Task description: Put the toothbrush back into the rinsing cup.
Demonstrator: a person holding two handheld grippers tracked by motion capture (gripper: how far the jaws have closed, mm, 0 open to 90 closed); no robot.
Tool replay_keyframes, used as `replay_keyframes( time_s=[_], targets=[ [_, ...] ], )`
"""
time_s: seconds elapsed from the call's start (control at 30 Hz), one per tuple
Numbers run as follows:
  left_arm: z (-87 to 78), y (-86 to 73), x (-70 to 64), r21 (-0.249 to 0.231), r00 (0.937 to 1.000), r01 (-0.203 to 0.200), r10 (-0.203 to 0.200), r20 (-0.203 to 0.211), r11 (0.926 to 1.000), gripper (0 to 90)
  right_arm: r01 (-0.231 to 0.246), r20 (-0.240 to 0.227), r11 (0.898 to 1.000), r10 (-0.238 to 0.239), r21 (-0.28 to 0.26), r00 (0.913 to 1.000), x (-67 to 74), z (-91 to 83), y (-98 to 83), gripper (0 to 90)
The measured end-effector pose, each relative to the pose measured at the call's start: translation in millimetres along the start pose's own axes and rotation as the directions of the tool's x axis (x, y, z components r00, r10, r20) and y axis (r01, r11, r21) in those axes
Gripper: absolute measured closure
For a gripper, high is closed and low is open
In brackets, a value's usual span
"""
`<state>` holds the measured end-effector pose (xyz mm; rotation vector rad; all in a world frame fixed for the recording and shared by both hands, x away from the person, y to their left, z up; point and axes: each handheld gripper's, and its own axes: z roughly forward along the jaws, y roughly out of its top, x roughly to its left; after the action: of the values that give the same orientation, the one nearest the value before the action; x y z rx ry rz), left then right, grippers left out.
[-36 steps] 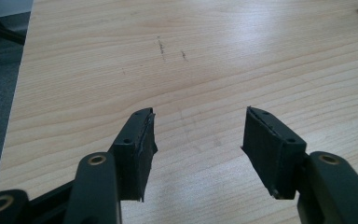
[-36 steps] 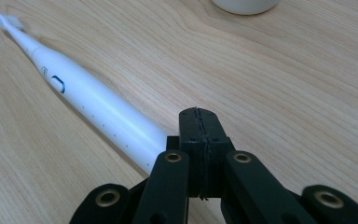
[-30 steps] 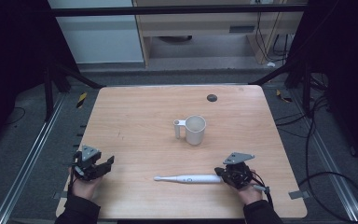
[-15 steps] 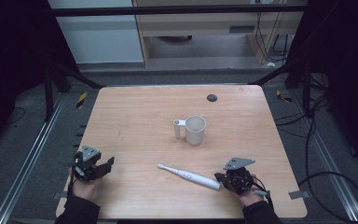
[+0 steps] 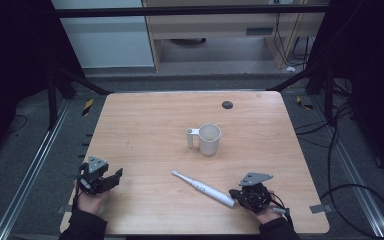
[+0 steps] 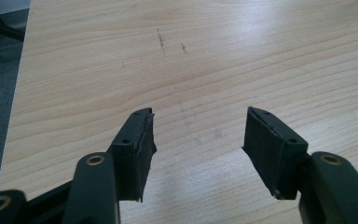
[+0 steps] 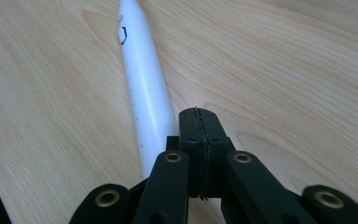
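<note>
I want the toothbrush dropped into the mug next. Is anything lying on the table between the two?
Nothing visible does. The wood between the toothbrush and the mug is bare. The right claw, jaws shut, sits at the toothbrush's near end, beside it rather than around it.

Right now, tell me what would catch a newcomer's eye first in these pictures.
First, the white electric toothbrush lying slantwise on the near part of the wooden table, its thick end at the right gripper; in the right gripper view that gripper's jaws are pressed together beside the handle, not around it. Next, the white mug upright near the table's middle, handle pointing left. At the near left edge, the left gripper is open over bare wood.
</note>
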<state>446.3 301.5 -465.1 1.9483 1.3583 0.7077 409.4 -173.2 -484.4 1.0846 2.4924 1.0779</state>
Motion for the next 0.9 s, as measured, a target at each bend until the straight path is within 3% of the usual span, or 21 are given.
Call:
replay_keyframes(
  time_s=[0.63, 0.9],
  targets=[
    [0.4, -0.3, 0.3, 0.005, 1.0, 0.003, -0.003, 0.004, 1.0, 41.3, 0.005, -0.021, 1.0, -0.005, 0.008, 0.9998, 13.1, 0.2, -4.4, 89.6],
    [1.6, 0.0, 1.1, 0.006, 1.0, 0.003, -0.003, 0.003, 1.0, 41.0, -0.007, 0.01, 1.0, 0.007, -0.018, 0.9999, 8.6, -4.5, 1.6, 86.6]
  ],
)
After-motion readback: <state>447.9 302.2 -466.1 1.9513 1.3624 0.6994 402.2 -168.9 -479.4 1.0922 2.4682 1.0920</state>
